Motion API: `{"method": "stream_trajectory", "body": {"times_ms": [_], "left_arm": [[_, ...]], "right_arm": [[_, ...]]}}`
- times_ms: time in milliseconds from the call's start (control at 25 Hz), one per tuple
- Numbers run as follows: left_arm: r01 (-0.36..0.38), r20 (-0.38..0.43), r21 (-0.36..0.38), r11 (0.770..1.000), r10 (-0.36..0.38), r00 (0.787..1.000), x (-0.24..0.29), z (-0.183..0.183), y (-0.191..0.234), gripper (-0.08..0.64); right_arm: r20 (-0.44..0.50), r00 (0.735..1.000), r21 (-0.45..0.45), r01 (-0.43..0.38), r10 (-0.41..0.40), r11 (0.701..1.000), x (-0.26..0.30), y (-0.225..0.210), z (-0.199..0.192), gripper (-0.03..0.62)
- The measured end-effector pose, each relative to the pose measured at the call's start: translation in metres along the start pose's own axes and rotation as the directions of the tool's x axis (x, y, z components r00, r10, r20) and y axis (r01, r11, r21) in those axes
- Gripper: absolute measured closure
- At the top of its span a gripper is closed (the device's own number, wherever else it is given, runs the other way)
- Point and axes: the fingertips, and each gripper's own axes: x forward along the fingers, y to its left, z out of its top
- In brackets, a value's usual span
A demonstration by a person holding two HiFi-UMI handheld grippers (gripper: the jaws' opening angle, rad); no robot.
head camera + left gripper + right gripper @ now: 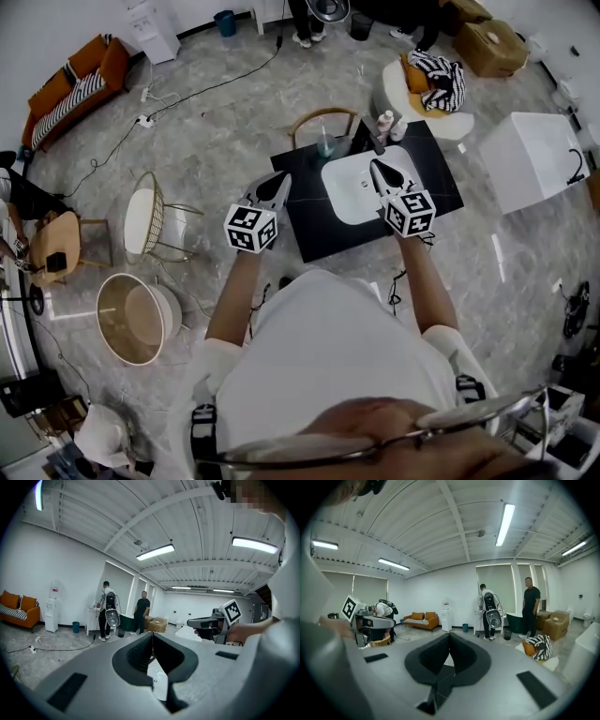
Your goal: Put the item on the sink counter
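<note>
The left hand-held gripper (282, 177) and right hand-held gripper (374, 165) hover clenched, empty, above the sink counter (309, 234).

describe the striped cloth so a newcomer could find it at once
Find the black sink counter mid-floor. Past its far right corner stands a white chair; the cloth is the crumpled black-and-white striped bundle on it, beside an orange cushion.

Polished grey stone-look floor (216, 131) catching the light, and on it a black sink counter (314, 236) with a smooth sheen and a glossy white basin (347, 197). Off left, a wire-metal chair (150, 216) and an orange cloth sofa (80, 80); top right, brown cardboard boxes (492, 42). Up close, the left gripper (151, 633) shows matt grey plastic, dark ribbed padding inside.
</note>
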Motion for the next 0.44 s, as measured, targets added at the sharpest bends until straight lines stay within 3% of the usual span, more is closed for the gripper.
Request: {"method": "stream_trajectory", "body": {"times_ms": [440], "left_arm": [[0.005, 0.005, -0.001, 1.000, -0.005, 1.000, 0.0037, 0.0028, 0.0035, 0.555]], "right_arm": [[0.009, 1.000, -0.012, -0.014, 0.014, 1.000, 0.0081, 0.0056, 0.0051, 0.586]]}}
